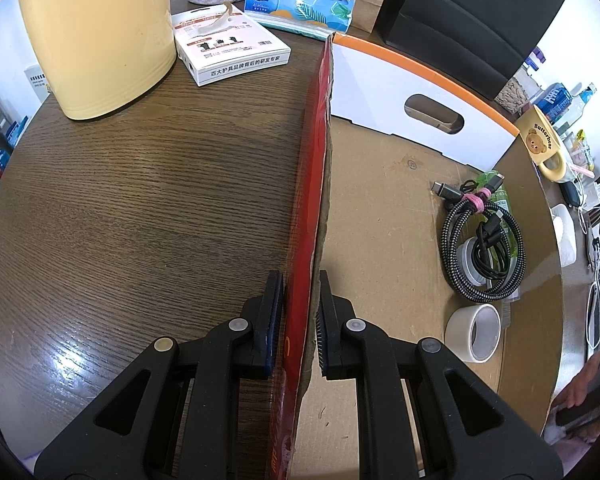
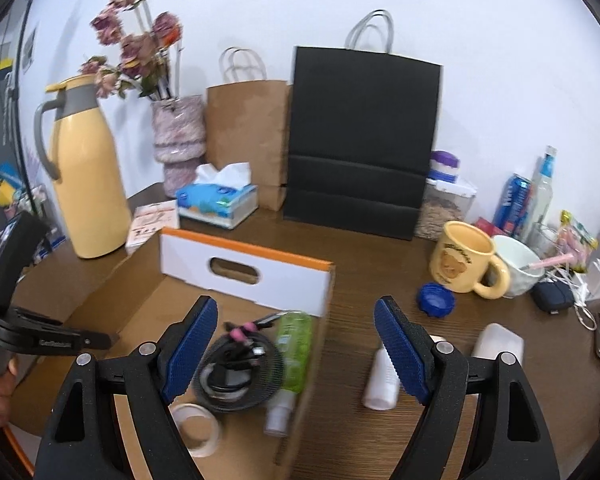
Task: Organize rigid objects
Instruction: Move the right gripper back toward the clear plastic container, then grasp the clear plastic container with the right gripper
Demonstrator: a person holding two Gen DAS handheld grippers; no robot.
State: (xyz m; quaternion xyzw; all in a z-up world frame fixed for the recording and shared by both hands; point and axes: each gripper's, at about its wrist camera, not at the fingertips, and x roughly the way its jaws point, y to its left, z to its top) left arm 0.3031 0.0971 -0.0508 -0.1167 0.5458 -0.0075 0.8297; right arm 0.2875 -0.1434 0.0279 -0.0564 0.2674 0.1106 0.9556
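Left gripper (image 1: 300,316) jaws clamped on red-printed side wall of shallow brown cardboard box (image 1: 314,208). Right gripper (image 2: 296,344) jaws wide, holding nothing, above box's right edge. Inside box: coiled braided black cable bundle (image 2: 236,376), green spray bottle (image 2: 294,356), white tape roll (image 2: 196,428). White plastic bottle (image 2: 380,380) lying on dark wood surface (image 2: 380,292), just right of box.

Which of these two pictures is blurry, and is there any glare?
Right wrist view: motion-smeared near the bottom, around the green bottle and tape roll. Left wrist view: sharp, with window glare on the wooden table at lower left. Both bend straight edges, fisheye style.
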